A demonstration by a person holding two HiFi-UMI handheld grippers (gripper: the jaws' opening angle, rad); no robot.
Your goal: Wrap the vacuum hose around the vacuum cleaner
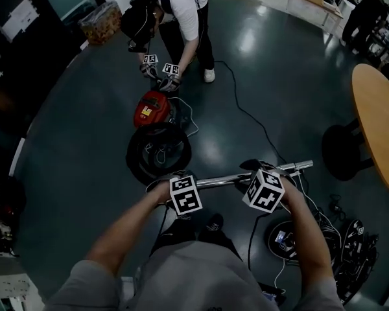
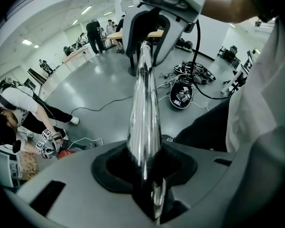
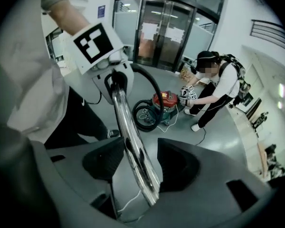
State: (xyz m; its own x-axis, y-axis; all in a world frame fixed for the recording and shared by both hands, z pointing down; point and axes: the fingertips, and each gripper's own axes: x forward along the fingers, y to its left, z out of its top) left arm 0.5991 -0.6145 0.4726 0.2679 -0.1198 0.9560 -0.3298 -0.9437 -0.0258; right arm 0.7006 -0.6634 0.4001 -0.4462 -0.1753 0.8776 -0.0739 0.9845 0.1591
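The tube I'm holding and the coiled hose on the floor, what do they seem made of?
The tube looks like polished, chromed metal: mirror-bright, with sharp reflections. The hose looks like matte black flexible plastic or rubber, judging by its loose coils.

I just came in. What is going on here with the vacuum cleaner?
The camera wearer handles a chrome vacuum tube. The left gripper is clamped on it; the right gripper is open, the tube lying between its jaws. Across the floor, a second person bends over the red vacuum cleaner, with the black hose coiled beside it.
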